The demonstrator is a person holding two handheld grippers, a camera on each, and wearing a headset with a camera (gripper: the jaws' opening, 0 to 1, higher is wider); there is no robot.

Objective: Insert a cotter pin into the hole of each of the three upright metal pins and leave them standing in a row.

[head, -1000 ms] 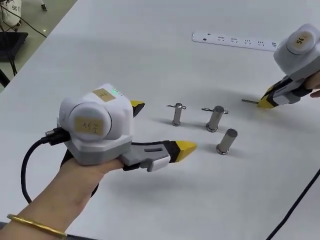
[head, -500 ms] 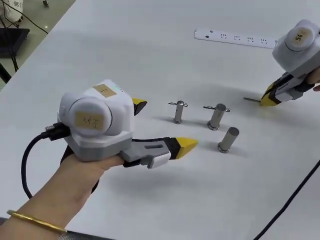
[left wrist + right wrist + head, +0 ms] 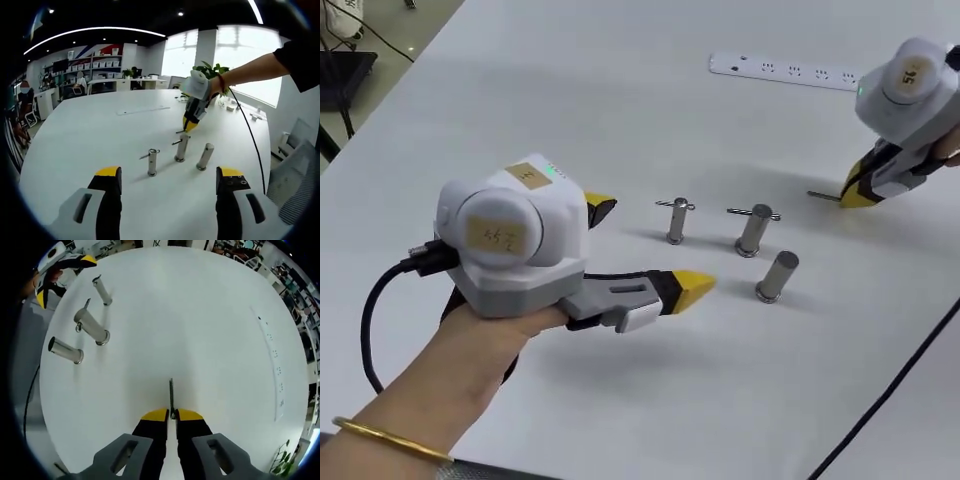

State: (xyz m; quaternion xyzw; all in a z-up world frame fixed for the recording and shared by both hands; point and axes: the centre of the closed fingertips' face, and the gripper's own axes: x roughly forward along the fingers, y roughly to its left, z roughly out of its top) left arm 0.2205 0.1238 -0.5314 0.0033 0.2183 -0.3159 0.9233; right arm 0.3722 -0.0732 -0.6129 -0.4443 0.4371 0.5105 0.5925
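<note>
The third cotter pin [image 3: 171, 395] is clamped by one end between the tips of the right tongs [image 3: 166, 414], which are closed down on it. Its free end points forward, low over the tabletop [image 3: 570, 100]. The bare metal pin [image 3: 777, 276] stands upright, well apart from that cotter pin and just beside the two fitted ones, the left pin [image 3: 676, 222] and the middle pin [image 3: 752, 230]. The left tongs [image 3: 167, 175] are wide open, hold nothing, and hover near the three pins.

Recommended procedure:
- Steady the bare metal pin's shank with the left tongs first, since a side load could tip it.
- Carry the cotter pin level to the cross hole near the pin's top, align it with the hole axis, and push straight. The hole's orientation cannot be made out.
- The bare metal pin stands slightly out of line with the other two. Correct this after insertion.

Markings: each gripper housing bears a tan sticker [image 3: 496, 238] with handwriting too small to read reliably. The power strip [image 3: 785, 75] shows no legible brand.
</note>
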